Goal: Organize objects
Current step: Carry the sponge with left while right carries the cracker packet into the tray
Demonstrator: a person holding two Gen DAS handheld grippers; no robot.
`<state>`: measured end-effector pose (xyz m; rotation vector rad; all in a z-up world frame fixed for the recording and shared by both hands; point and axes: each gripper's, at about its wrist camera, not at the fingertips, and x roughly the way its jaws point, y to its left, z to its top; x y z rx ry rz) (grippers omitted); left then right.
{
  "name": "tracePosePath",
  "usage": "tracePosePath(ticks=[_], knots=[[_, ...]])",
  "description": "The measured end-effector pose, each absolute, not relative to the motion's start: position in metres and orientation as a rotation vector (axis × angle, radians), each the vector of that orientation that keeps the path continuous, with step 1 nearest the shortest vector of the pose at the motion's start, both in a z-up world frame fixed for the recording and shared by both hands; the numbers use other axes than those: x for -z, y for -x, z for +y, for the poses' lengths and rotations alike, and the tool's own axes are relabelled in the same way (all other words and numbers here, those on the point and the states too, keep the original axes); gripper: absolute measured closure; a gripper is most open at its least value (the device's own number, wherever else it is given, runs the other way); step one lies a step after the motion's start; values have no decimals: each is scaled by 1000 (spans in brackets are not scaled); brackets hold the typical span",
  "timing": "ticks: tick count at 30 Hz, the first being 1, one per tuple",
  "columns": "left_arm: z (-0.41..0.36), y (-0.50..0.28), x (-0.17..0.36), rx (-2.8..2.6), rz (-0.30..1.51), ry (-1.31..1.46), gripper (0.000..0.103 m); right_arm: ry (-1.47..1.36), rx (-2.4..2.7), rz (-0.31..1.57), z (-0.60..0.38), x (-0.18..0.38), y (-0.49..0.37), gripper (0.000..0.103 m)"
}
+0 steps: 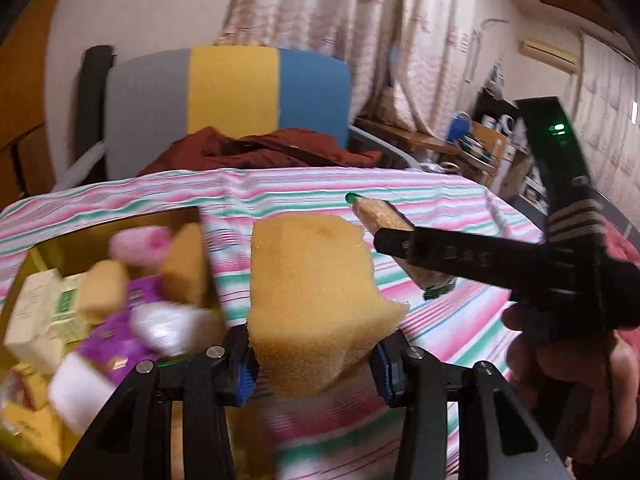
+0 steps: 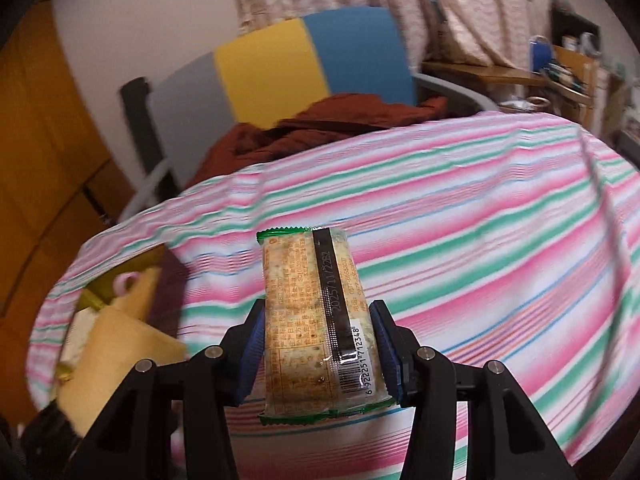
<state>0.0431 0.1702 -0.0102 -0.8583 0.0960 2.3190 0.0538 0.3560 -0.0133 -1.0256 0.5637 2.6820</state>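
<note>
Carrying both items toward the gold open-topped box [image 1: 188,216] at your left seems to be the step in hand; it already holds small cartons and foam pieces. Your left gripper [image 1: 312,364] is clamped on a yellow foam sponge block [image 1: 312,280], held just right of the box. Your right gripper [image 2: 320,344] is closed on a clear-wrapped cracker packet with green edges [image 2: 312,312], well right of it. Next, you would swing left over the opening before releasing. Below lies a pink, white and green striped cloth [image 2: 480,240]; beyond, a grey, yellow and blue chair [image 1: 232,88] and patterned curtains [image 1: 360,8].
</note>
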Motion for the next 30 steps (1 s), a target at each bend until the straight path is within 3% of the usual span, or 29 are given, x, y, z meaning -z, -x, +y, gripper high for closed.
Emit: tracePosePath(ticks=[10,19,28,30], knots=[[74,-21,19,-2485,21,1006,57,1156,-2916,525,255,-6,-20,52],[35,3,45,-2531,-6,1154,56,1335,-2962,476,190,8,19,52],[24,10,53,-2534,-55,1217,47,1367,-2952,530,170,18,53,49],[23,4,52,-2532,-54,1205,44,1360,-2947,550,171,16,54,42]])
